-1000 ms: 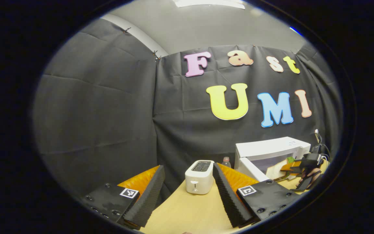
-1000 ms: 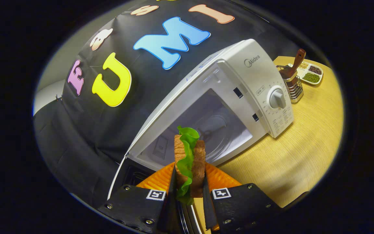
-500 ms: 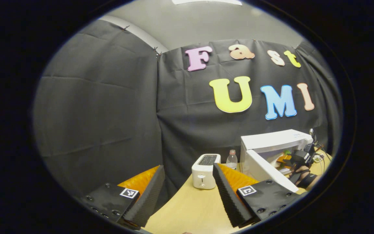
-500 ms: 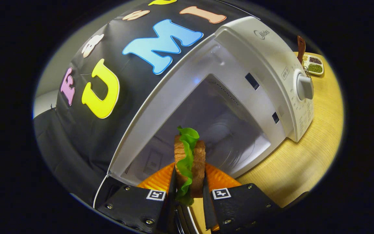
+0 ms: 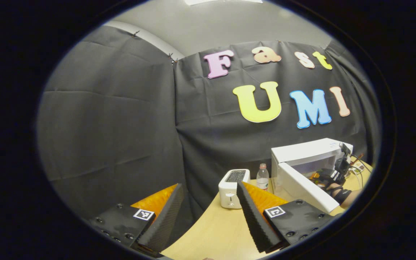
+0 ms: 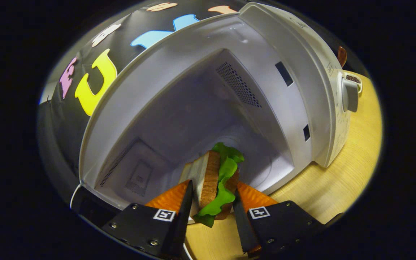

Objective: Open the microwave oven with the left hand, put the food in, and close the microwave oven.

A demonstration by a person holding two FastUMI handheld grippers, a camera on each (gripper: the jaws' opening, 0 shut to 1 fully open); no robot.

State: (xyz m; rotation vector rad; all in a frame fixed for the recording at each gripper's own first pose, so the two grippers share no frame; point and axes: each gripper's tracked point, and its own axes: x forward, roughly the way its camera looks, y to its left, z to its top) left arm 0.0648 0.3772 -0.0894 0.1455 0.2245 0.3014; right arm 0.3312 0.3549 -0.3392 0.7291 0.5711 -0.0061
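Observation:
A sandwich point(image 6: 209, 173) of brown bread and green lettuce sits between the fingers of my right gripper point(image 6: 212, 185), which is shut on it. The sandwich leans to the right, its far end inside the mouth of the white microwave point(image 6: 302, 72), above the cavity floor. The door point(image 5: 302, 187) is swung open toward the left. In the left gripper view the microwave point(image 5: 309, 150) stands far right, with the right gripper point(image 5: 329, 175) and a hand point(image 5: 339, 193) at its opening. My left gripper point(image 5: 209, 186) hangs open and empty over the table's left end, well away from the microwave.
A white toaster point(image 5: 231, 189) and a small water bottle point(image 5: 263, 177) stand left of the microwave on the wooden table point(image 5: 215, 231). The timer dial point(image 6: 350, 95) sticks out of the control panel. A tray of spices point(image 6: 354, 79) lies beyond it.
The right gripper has carried the sandwich forward into the microwave's opening. Its fingers now stand a little wider apart and the sandwich has tilted right. The left gripper drifted left, still open.

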